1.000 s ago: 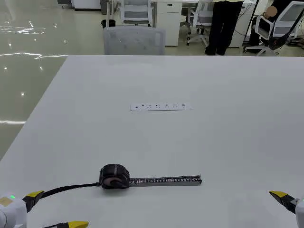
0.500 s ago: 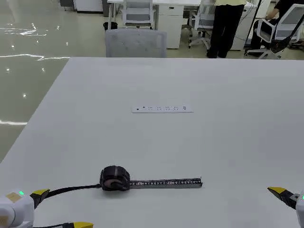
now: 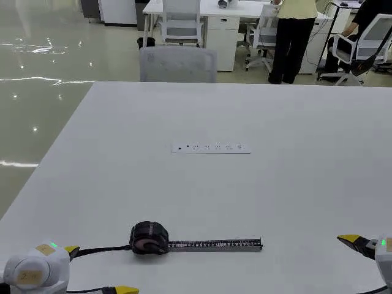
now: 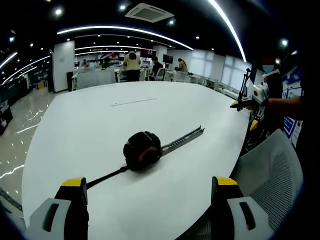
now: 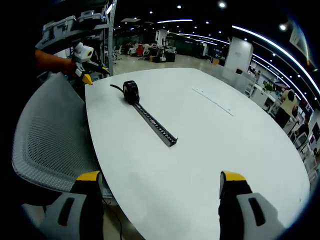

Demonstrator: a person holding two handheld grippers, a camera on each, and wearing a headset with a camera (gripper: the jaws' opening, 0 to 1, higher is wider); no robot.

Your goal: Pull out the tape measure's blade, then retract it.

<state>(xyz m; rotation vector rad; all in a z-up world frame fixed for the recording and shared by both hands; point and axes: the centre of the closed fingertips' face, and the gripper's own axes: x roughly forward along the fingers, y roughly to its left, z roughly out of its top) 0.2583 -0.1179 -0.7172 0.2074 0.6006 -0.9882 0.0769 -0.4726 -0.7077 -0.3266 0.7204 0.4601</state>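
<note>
Tape measure [image 3: 148,237] lies on the white table [image 3: 257,190], blade [image 3: 214,245] partly out. Left gripper [image 4: 150,181] and right gripper [image 5: 160,176] both gape wide, well apart from it.

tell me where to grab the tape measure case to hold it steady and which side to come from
Take the round black case across its two flat faces, probably with the left gripper, coming in from the strap end. The blade runs out the opposite side, so that approach avoids it, and the open jaws look wide enough to span the case.
</note>
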